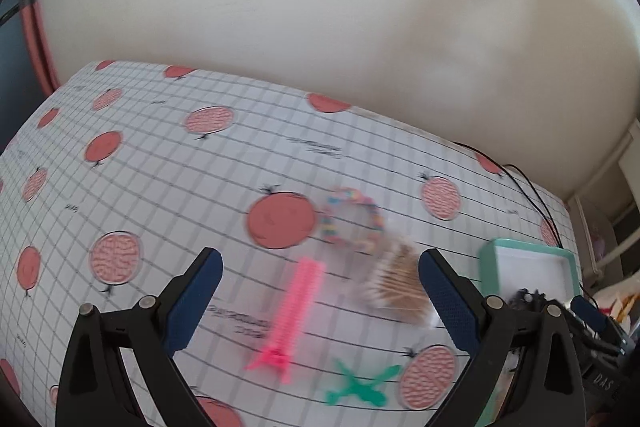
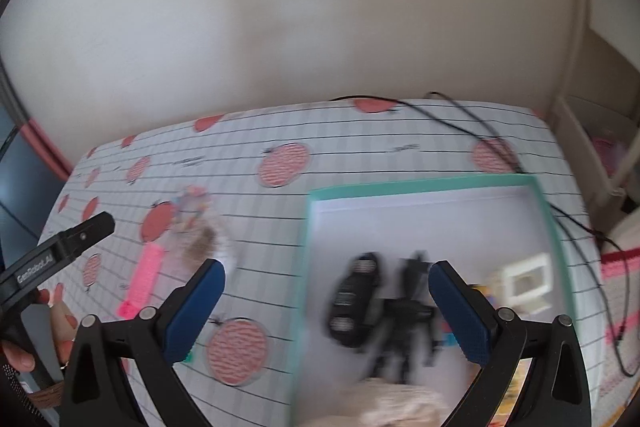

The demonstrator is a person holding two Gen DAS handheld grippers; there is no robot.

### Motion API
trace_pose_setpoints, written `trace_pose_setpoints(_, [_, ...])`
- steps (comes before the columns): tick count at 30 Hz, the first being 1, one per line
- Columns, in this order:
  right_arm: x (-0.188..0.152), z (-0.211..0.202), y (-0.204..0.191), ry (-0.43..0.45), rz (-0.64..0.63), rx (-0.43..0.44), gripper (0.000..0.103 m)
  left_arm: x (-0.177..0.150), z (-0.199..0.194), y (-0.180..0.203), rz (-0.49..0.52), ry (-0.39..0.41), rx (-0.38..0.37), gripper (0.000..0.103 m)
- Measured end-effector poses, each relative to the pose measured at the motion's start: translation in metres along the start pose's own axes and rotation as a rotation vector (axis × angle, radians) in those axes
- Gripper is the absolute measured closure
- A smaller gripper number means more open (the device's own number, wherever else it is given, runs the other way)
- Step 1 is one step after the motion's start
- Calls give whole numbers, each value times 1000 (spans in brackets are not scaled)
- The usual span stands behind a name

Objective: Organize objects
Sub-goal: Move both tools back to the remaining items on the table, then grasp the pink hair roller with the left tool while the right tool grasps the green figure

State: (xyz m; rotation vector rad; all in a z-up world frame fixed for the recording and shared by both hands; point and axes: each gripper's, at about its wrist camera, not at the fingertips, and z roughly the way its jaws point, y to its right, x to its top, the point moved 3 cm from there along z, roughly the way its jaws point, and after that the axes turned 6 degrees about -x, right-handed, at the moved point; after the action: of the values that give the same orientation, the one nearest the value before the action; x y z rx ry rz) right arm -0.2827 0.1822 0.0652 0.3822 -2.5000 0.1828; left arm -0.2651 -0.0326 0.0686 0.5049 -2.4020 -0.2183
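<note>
Left of the teal box [image 1: 496,251], on the checked cloth, my left gripper [image 1: 320,303] hangs wide and empty, nearest the pink clip [image 1: 294,307], whose long axis runs away between its fingers. My right gripper [image 2: 326,311], also wide, hovers over the box.

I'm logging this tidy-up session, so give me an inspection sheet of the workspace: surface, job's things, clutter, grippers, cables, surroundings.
Surface: table under a grid-pattern cloth with red circles.
Job's things: teal box holding black items and a white piece; still on the cloth: pink clip, green clip, bead bracelet, cotton swabs.
Clutter: blurred beige thing at the box's near edge, unidentifiable.
Grippers: left gripper open over the clips; right gripper open over the box; both empty.
Cables: black cable across the far right corner.
Surroundings: pale wall behind.
</note>
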Motion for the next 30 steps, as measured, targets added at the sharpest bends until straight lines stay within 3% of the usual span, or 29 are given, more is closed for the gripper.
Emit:
trace_pose_setpoints(5, [-10,11,-46,-43,-55,61,0,-1,-2,-26,-12,-17,28,4])
trace_pose_setpoints(11, [-28,22,-85,-104,-131,74,0,-5,4,-37,-1,-71,24,4])
trace_pose_setpoints(21, [-55,47,-112,-209,-198,86,0,-19,20,-37,50,-192,29,4])
trace_pose_setpoints(30, [-75,60,-127,-265,-254,87,0,-31,35,-39,68,-253,26,4])
